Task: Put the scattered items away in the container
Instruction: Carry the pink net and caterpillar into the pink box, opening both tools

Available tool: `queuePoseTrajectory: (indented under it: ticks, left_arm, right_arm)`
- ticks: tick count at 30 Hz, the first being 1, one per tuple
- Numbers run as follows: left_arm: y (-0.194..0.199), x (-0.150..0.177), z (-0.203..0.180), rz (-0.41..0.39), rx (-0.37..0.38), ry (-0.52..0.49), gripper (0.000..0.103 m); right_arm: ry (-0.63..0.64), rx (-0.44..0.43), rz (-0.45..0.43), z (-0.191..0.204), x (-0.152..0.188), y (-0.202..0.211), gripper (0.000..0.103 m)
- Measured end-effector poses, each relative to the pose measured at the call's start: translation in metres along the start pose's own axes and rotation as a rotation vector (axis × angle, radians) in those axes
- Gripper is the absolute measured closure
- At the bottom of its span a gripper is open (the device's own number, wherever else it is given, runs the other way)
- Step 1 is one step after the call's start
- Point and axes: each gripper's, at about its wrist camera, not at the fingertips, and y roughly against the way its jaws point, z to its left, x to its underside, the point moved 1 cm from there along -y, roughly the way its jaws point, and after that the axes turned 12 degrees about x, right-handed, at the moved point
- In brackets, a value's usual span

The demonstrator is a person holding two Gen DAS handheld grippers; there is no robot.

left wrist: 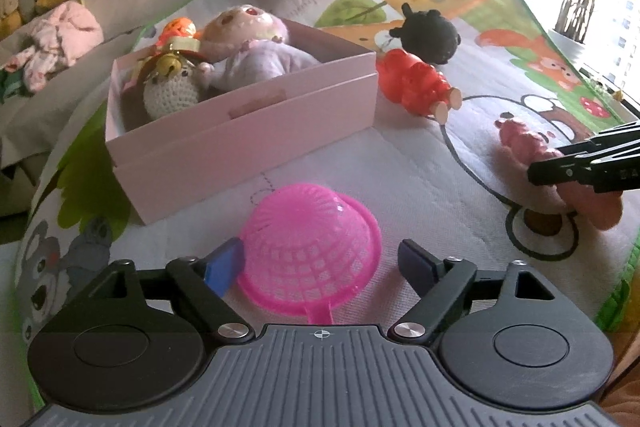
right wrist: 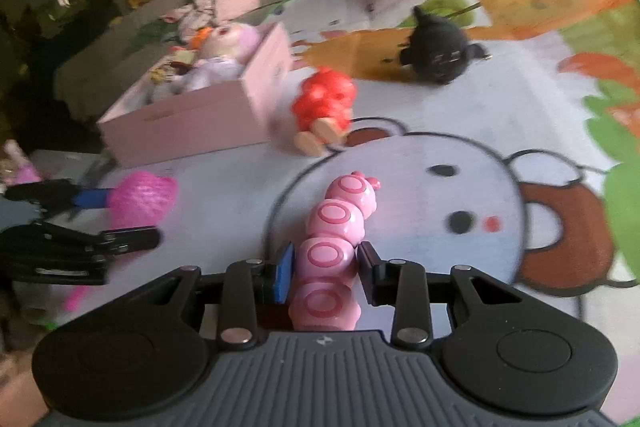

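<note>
- Two grippers are working over the play mat (left wrist: 440, 155).
- Left gripper (left wrist: 320, 263) is straddling the pink strainer (left wrist: 312, 251), only one pad touching.
- Right gripper (right wrist: 326, 273) is pinching the pink caterpillar (right wrist: 332, 251).
- Pink box (left wrist: 248, 131) is sitting beyond, holding plush toys.

I see a hot-pink mesh strainer (left wrist: 310, 251) at lower centre, a pale pink box (left wrist: 240, 131), a red figure (left wrist: 416, 83), a black plush (left wrist: 430, 35), and a pink ring-patterned caterpillar (right wrist: 334, 247) on the cartoon-print mat (left wrist: 440, 155).
</note>
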Motion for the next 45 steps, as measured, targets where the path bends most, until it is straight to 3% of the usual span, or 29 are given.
queuePoseTrajectory:
  ticks: [8,12,15,21,27,33,36,40,45]
  left_arm:
    - [0.013,0.007,0.005,-0.018,0.01,0.015,0.025]
    - [0.032,-0.004,0.016,-0.074,0.042,0.069,0.025]
    - [0.05,-0.028,0.031,-0.144,0.04,0.099,0.025]
    - [0.077,-0.106,0.056,-0.331,-0.094,0.042,0.025]
    - [0.043,-0.145,0.09,-0.416,-0.137,0.165,0.025]
    - [-0.009,-0.116,0.124,-0.326,-0.124,0.268,0.021]
    - [0.004,-0.095,0.127,-0.346,-0.124,0.283,0.011]
    - [0.033,-0.072,0.11,-0.351,-0.164,0.213,0.008]
    - [0.049,-0.044,0.085,-0.295,-0.146,0.171,0.007]
  right_arm:
    - [0.055,-0.043,-0.01,0.023,-0.003,0.003,0.069]
    - [0.061,-0.039,-0.007,0.023,-0.006,0.001,0.069]
    - [0.061,-0.034,0.005,0.021,-0.007,-0.004,0.069]
    - [0.058,-0.04,0.011,0.019,-0.009,-0.011,0.069]
    - [0.071,-0.03,0.016,0.021,-0.018,-0.011,0.069]
    - [0.147,-0.007,-0.076,0.031,-0.049,0.012,0.069]
    - [0.209,-0.009,-0.148,0.05,-0.079,0.017,0.069]
    - [0.294,-0.044,-0.239,0.092,-0.119,0.005,0.069]
    - [0.334,-0.113,-0.238,0.144,-0.163,-0.03,0.069]
